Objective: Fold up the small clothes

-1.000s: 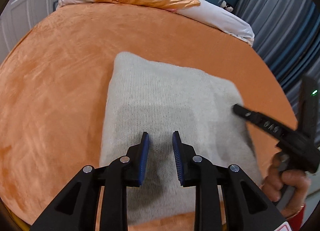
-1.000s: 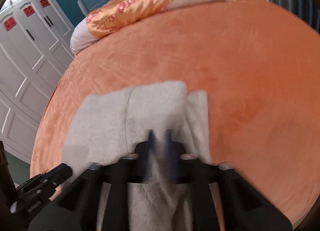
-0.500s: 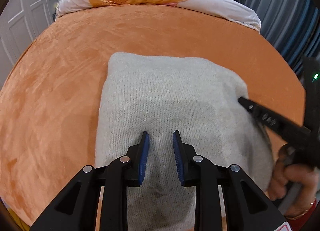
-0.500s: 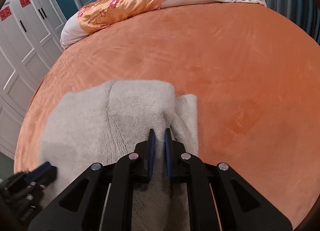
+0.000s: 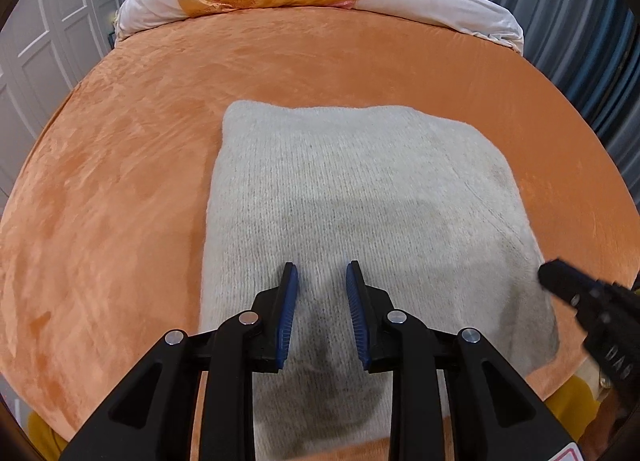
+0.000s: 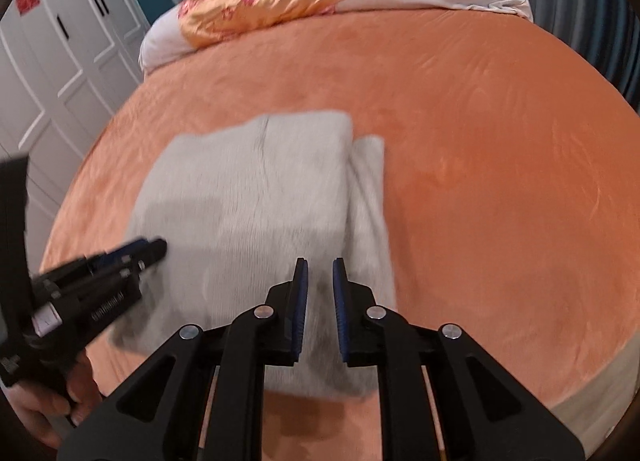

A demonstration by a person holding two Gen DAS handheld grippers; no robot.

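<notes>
One folded grey knit garment [image 5: 352,221] lies flat on the orange bed [image 5: 120,181], bare blanket on all sides | left hand-held gripper [image 5: 322,293] above its near edge, parted, empty | right hand-held gripper [image 6: 320,293] slightly parted, empty, over the garment's right fold.

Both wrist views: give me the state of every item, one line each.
Grey knit garment: folded, lying flat on the bed, a strip sticking out on its right side.
Left gripper: open, empty, over the garment.
Right gripper: open, empty.
Orange blanket: spread over the bed.
</notes>
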